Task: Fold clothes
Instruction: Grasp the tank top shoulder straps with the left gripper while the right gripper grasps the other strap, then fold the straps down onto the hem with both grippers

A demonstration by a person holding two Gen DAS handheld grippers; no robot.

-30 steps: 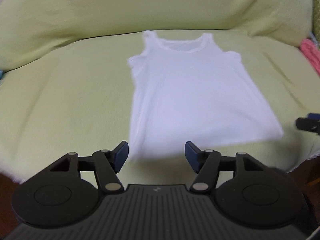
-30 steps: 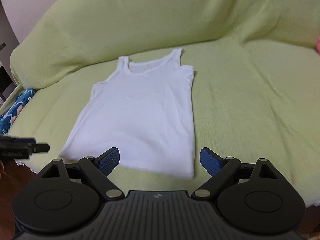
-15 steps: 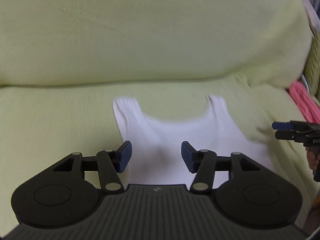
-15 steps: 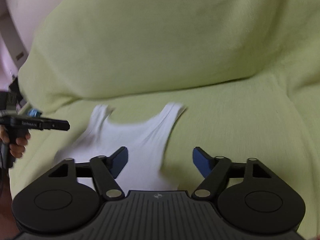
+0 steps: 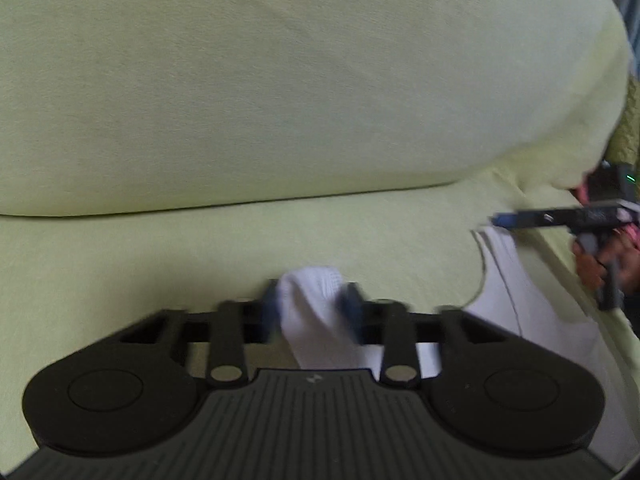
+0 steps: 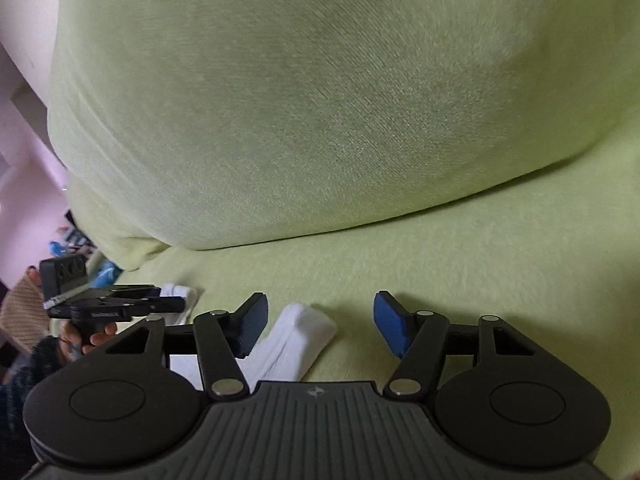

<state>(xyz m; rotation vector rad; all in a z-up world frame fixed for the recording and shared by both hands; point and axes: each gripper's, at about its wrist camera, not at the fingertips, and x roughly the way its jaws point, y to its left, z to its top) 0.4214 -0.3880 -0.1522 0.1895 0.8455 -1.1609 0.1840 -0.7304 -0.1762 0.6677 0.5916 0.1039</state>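
Biggest thing in front of me is the green-covered sofa point(image 5: 280, 100), its back cushion filling the upper part of both wrist views and its seat point(image 6: 460, 264) running flat beneath. On that seat lies the white tank top point(image 5: 516, 300), shoulder end toward the back cushion, body trailing down out of sight under my tools. My left gripper point(image 5: 310, 308) has one shoulder strap point(image 5: 316, 304) bunched up between its blue pads, and its jaws are closing; the picture is smeared there, so I think the pads already press the cloth, but I would not swear to it. My right gripper point(image 6: 320, 324) is wider, jaws also closing, with the other strap point(image 6: 296, 340) lying between them: the cloth sits just beside the left-hand pad point(image 6: 250, 326) and well clear of the right-hand pad point(image 6: 390, 328), so nothing is pinched. In the right wrist view, a hand point(image 6: 86, 334) grips the left tool's handle at the left edge.
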